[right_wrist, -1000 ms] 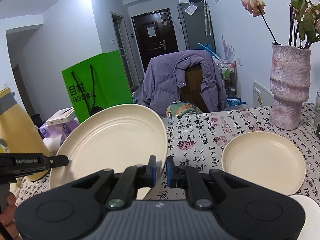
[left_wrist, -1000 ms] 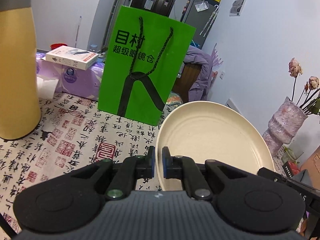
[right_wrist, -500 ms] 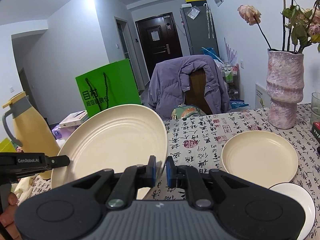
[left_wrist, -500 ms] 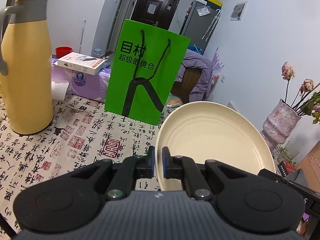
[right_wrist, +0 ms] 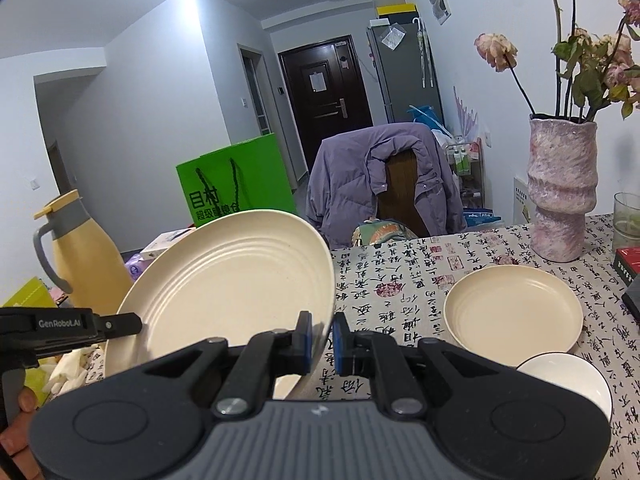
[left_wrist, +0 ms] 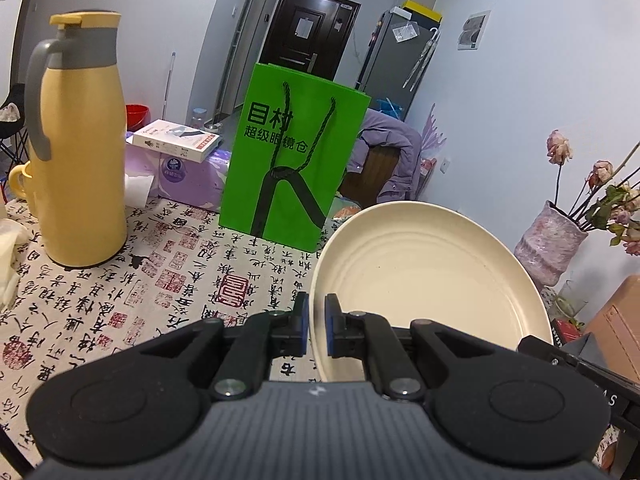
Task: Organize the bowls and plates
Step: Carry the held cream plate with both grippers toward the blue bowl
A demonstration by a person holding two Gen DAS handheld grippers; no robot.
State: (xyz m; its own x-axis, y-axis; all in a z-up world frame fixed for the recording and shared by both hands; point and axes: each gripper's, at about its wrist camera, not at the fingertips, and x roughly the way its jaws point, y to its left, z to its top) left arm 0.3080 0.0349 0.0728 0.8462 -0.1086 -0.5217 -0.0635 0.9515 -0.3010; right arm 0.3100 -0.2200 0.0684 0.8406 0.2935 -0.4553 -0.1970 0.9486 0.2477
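Note:
A large cream plate [left_wrist: 424, 280] hangs tilted above the table, held by both grippers at opposite rims. My left gripper [left_wrist: 316, 324] is shut on its left rim. In the right wrist view my right gripper [right_wrist: 320, 338] is shut on the right rim of the same plate [right_wrist: 228, 288], and the left gripper's body [right_wrist: 80, 326] shows at the far left with a hand under it. A smaller cream plate [right_wrist: 512, 312] lies flat on the calligraphy tablecloth [right_wrist: 400, 272] to the right, with a white bowl [right_wrist: 568, 380] just in front of it.
A yellow thermos jug [left_wrist: 80, 140] and a green paper bag [left_wrist: 296, 168] stand at the left and back. A pink vase [right_wrist: 560, 192] with dried roses, a glass [right_wrist: 626, 216] and a dark box [right_wrist: 628, 268] line the right side. A chair with a purple jacket [right_wrist: 380, 184] stands behind the table.
Both grippers have drawn back and risen together with the large plate between them. The whole thermos jug and the white bowl have come into view.

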